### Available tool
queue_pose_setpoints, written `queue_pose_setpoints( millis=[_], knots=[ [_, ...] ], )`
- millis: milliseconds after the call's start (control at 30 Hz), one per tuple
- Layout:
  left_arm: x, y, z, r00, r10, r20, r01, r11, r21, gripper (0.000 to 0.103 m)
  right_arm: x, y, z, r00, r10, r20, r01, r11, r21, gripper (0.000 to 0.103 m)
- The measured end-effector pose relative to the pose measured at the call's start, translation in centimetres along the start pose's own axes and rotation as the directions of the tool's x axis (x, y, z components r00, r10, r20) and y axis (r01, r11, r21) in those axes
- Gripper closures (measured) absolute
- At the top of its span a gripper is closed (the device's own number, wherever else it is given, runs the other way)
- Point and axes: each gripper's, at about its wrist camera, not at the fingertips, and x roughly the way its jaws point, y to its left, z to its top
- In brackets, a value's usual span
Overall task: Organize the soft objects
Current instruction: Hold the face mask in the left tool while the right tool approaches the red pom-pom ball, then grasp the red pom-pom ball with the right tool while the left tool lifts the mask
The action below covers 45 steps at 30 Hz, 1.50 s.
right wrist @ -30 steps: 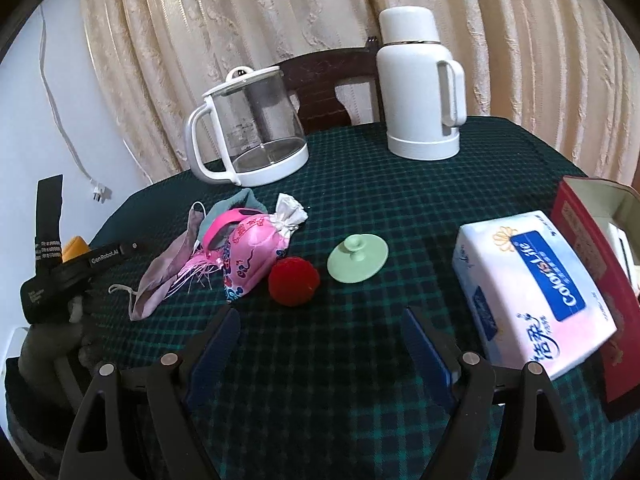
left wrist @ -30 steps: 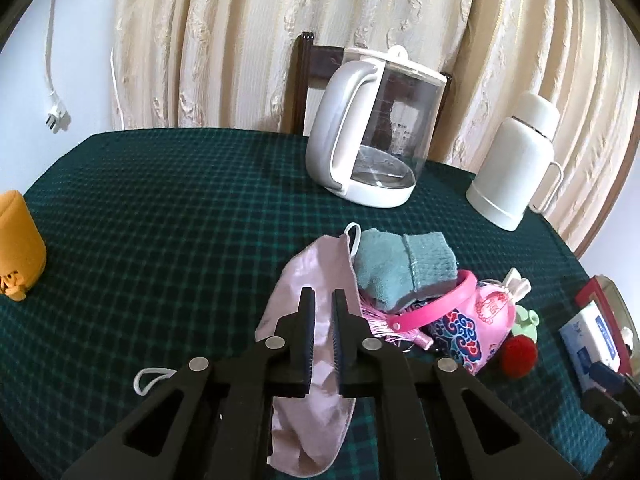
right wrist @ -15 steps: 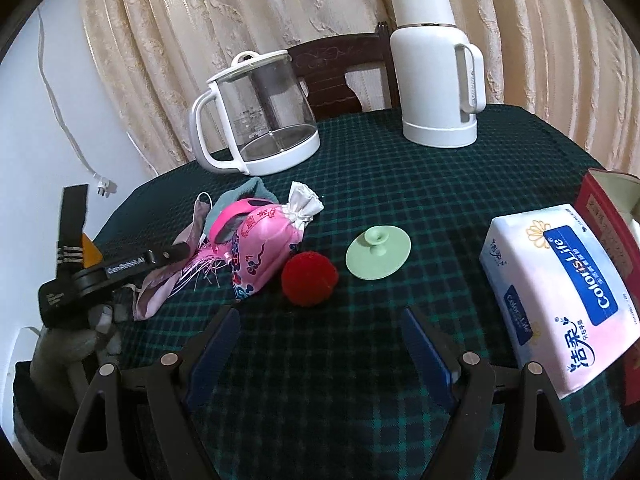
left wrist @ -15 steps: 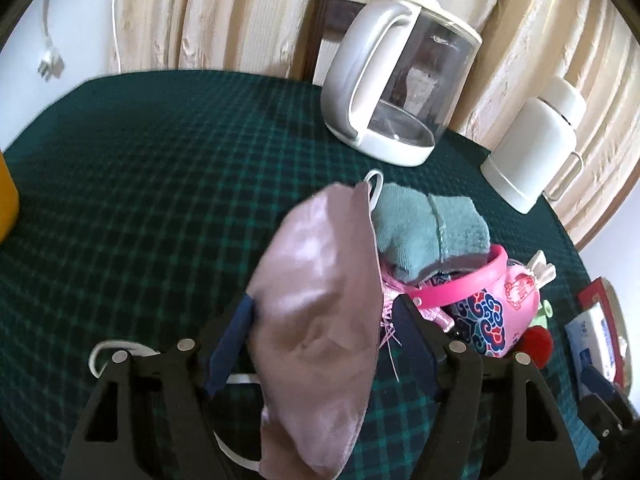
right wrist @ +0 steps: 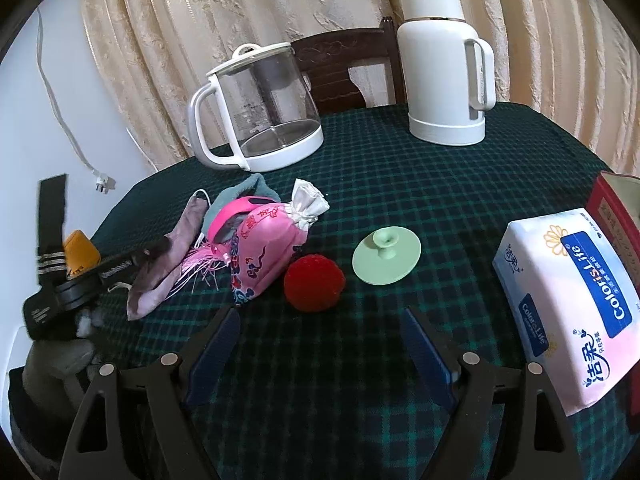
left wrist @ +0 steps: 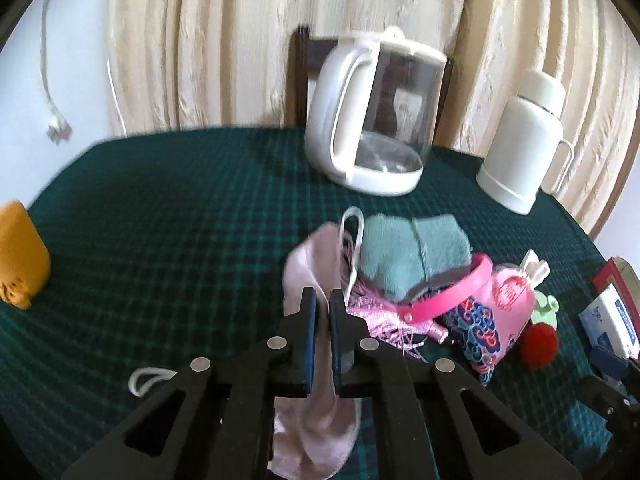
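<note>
- Green plaid tablecloth [left wrist: 168, 216] fills mid-frame.
- Left gripper [left wrist: 323, 312], spread wide half a second ago, now pinches the mauve face mask [left wrist: 308, 264] at lower centre: mask secured for moving.
- Right gripper [right wrist: 320, 344] hovers agape before the red pompom [right wrist: 314, 283].

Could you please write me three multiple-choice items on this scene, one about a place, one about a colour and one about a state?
1. Where does the red ball lie?
A. Inside the glass kettle
B. On the tablecloth between the pink pouch and the green lid
C. On top of the tissue pack

2. What colour is the thermos?
A. White
B. Orange
C. Black

3. What state is the left tool in?
A. Wide open over the ball
B. Shut on the thermos handle
C. Shut on the pink face mask

Answers: 1 B, the ball sits on the cloth with the pouch on one side and the lid on the other. 2 A, its body and cap are white. 3 C, the mask's fabric is pinched between the closed fingers.
</note>
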Motion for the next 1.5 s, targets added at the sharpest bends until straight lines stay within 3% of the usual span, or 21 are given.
queue_pose_setpoints(
  millis=[333, 600, 700, 767, 867, 1100, 1267, 1433, 1500],
  knots=[
    [-3.6, 0.2, 1.0, 0.987, 0.021, 0.160, -0.024, 1.000, 0.017, 0.097, 0.9, 0.1, 0.5, 1.000, -0.007, -0.020, 0.007, 1.000, -0.002, 0.017],
    [-3.5, 1.7, 1.0, 0.991, -0.001, 0.131, 0.006, 0.999, -0.035, 0.093, 2.7, 0.0, 1.0, 0.997, 0.001, -0.077, 0.000, 1.000, 0.014, 0.017],
    [-2.2, 2.2, 0.9, 0.997, -0.026, 0.072, 0.031, 0.998, -0.063, 0.076, 3.0, 0.3, 1.4, 0.997, 0.003, -0.081, -0.003, 1.000, 0.007, 0.017],
    [-1.5, 2.3, 0.7, 0.998, -0.051, 0.039, 0.054, 0.995, -0.080, 0.051, 3.2, 0.5, 1.6, 0.996, 0.009, -0.084, -0.009, 1.000, 0.002, 0.017],
    [-0.9, 2.5, 0.7, 0.996, -0.090, 0.006, 0.090, 0.989, -0.115, 0.035, 4.1, 0.8, 2.1, 0.995, 0.013, -0.098, -0.014, 1.000, -0.017, 0.017],
    [0.3, 3.1, 0.4, 0.988, -0.126, -0.089, 0.111, 0.982, -0.155, 0.025, 5.9, 0.9, 2.3, 0.993, -0.012, -0.120, 0.008, 0.999, -0.035, 0.017],
    [0.6, 2.8, -1.1, 0.979, -0.133, -0.157, 0.113, 0.985, -0.130, 0.024, 6.1, 1.1, 2.3, 0.993, -0.043, -0.108, 0.035, 0.996, -0.077, 0.033],
    [0.1, 2.0, -2.6, 0.977, -0.112, -0.181, 0.104, 0.993, -0.055, 0.024, 6.0, 0.7, 2.3, 0.994, -0.032, -0.107, 0.025, 0.998, -0.065, 0.060],
    [0.1, 1.9, -2.8, 0.979, -0.105, -0.172, 0.100, 0.994, -0.037, 0.033, 5.9, 0.6, 2.3, 0.994, -0.022, -0.110, 0.017, 0.999, -0.051, 0.061]
  ],
)
